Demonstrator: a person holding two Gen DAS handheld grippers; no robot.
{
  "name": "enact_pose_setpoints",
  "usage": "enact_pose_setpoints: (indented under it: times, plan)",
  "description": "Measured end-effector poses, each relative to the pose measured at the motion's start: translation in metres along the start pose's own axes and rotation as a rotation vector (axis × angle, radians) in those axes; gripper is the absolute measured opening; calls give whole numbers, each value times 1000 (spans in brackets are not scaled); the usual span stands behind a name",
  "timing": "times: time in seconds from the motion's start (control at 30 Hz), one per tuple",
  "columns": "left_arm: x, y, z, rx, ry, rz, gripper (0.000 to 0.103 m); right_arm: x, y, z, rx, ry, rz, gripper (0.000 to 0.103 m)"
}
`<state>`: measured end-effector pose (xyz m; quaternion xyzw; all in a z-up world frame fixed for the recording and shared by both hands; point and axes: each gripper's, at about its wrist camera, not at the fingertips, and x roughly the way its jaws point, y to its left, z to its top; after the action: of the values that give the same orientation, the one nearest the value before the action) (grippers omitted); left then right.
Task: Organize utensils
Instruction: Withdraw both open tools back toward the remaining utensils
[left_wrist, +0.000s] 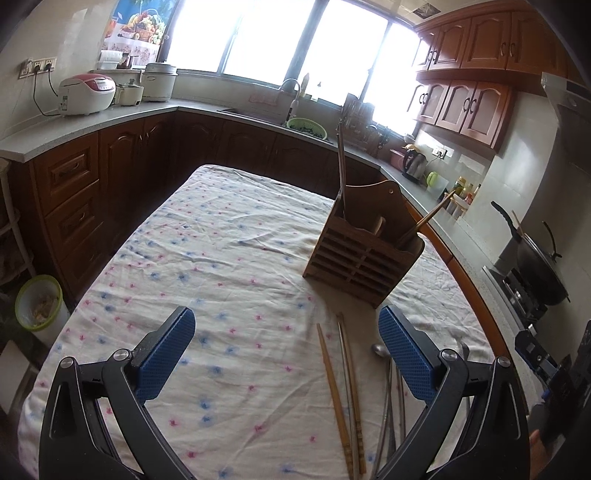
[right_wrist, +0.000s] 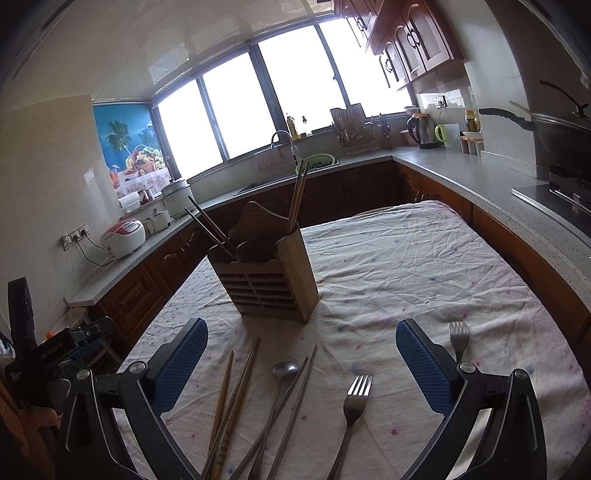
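Already the wooden utensil holder (right_wrist: 273, 273) at centre frame carries two pairs of chopsticks (right_wrist: 297, 194), so sorting looks partly done. Loose on the flowered tablecloth (right_wrist: 424, 258) along the bottom edge lie wooden chopsticks (right_wrist: 231, 402), metal chopsticks (right_wrist: 291, 410), a spoon (right_wrist: 284, 369) and two forks (right_wrist: 354, 402). Both the right gripper (right_wrist: 301, 369) and left gripper (left_wrist: 286, 354) hang wide and empty. Next probably comes a narrow pinch on one piece; which compartment suits it is hard to judge.
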<state>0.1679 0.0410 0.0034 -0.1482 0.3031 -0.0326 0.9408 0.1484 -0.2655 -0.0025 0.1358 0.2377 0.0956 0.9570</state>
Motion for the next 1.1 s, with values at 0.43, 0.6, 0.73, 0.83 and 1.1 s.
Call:
enact_pose_setpoints:
  times: [0.43,0.6,0.73,0.83,1.1]
  plan:
    - [9,-1,-12,17,71,5,102,-4,-8,-17,0,50,-30,103]
    - [17,-1,-13,21,92,11,102,4,-5,-19,-17,70,-25,103]
    - [26,-1,-14,25,115,16,102,12,-2,-21,-25,87,-13,103]
    - [32,-3,-14,40,136,24,102,17,1,-22,-39,97,-12,102]
    - [51,-11,-15,84,194,26,96,37,2,-21,-50,149,-19,90]
